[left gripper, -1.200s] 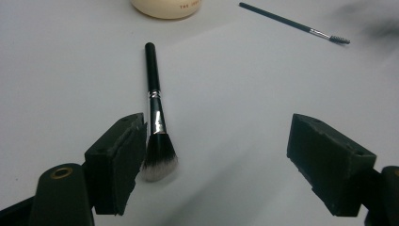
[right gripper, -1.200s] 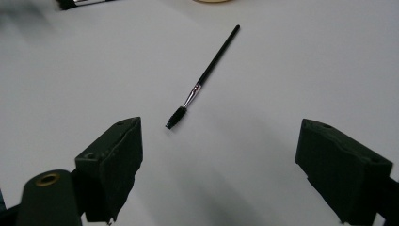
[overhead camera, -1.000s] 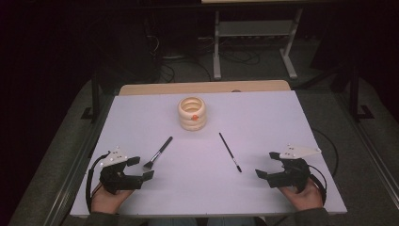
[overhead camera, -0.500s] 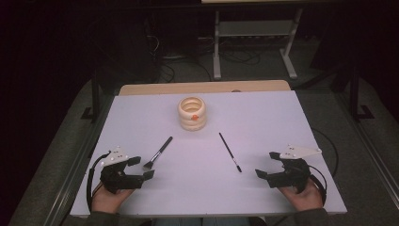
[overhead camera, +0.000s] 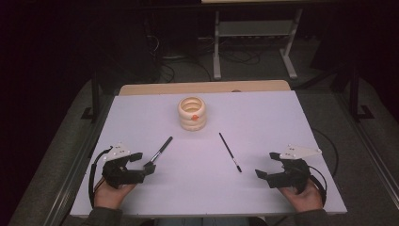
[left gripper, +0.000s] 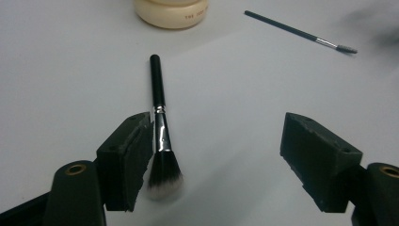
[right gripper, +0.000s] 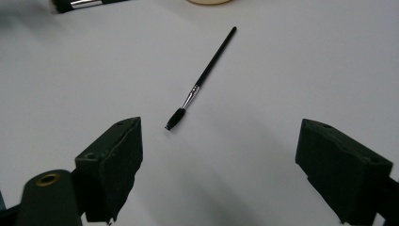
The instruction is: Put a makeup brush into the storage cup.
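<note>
A black-handled powder brush (left gripper: 160,117) lies on the white table sheet (overhead camera: 263,117), its fluffy head toward me. My left gripper (left gripper: 221,155) is open around that head. The brush rests just inside the left jaw and far from the other, and the jaws have just been closing a little. From above, the left gripper (overhead camera: 143,165) sits at the near left, by the brush (overhead camera: 160,150). A thin spoolie brush (right gripper: 202,80) lies ahead of my open right gripper (right gripper: 221,160), clear of both jaws. From above, the right gripper (overhead camera: 266,165) is at the near right and the spoolie (overhead camera: 230,151) left of it.
A cream ringed holder (overhead camera: 192,113) with an orange dot stands at the back middle of the sheet, and its base shows in the left gripper view (left gripper: 171,12). A wooden table edge (overhead camera: 202,87) runs behind it. A metal stand (overhead camera: 254,42) is on the floor beyond.
The left gripper has crept slightly forward around the powder brush's head. The right hand, both brushes and the holder stay where they were.
</note>
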`<state>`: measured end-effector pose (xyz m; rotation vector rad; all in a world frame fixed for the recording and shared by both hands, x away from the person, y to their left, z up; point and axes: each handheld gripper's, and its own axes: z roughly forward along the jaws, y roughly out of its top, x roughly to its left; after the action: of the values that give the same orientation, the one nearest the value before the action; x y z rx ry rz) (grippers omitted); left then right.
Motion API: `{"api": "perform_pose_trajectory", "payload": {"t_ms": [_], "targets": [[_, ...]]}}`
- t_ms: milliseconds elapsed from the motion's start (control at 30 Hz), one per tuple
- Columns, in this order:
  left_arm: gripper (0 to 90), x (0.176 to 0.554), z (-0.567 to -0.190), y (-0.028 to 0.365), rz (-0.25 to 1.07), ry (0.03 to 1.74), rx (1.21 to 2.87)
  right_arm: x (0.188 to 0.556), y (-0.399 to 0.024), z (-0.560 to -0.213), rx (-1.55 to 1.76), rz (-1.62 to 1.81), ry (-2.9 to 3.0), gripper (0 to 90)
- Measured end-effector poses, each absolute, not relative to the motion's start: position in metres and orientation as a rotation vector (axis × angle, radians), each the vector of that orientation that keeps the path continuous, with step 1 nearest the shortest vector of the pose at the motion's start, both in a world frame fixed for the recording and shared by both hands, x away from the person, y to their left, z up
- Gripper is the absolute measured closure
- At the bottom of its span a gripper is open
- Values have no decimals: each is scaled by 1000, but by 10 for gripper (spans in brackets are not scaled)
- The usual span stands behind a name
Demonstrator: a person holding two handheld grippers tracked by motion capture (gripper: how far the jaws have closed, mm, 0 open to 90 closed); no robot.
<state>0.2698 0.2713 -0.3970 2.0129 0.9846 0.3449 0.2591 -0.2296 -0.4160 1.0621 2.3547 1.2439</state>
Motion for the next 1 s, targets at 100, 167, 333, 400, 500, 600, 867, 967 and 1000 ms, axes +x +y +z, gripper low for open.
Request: {"api": "perform_pose_trajectory", "payload": {"t_ms": [100,167,333,400,500,600,867,967,1000], "targets": [[280,284,-394,267,345,1012,2025,261,-231,-417,1073,1250,2355,143],[297,290,-392,265,339,1014,2029,261,-231,-417,1061,1247,2360,142],[319,301,-384,258,363,1010,2089,260,-227,-411,1018,1251,2367,143],[336,303,-383,256,361,1015,2088,260,-225,-409,1010,1255,2361,143],[337,315,-379,249,341,1018,2123,261,-224,-409,1013,1269,2363,143],[371,323,-377,246,305,1017,2132,261,-223,-408,987,1258,2369,143],[410,345,-385,242,228,1094,2216,261,-225,-408,992,1270,2366,144],[439,353,-390,240,217,1142,2250,262,-226,-408,1002,1279,2368,148],[445,355,-392,239,215,1149,2254,262,-226,-408,1006,1289,2367,148]]}}
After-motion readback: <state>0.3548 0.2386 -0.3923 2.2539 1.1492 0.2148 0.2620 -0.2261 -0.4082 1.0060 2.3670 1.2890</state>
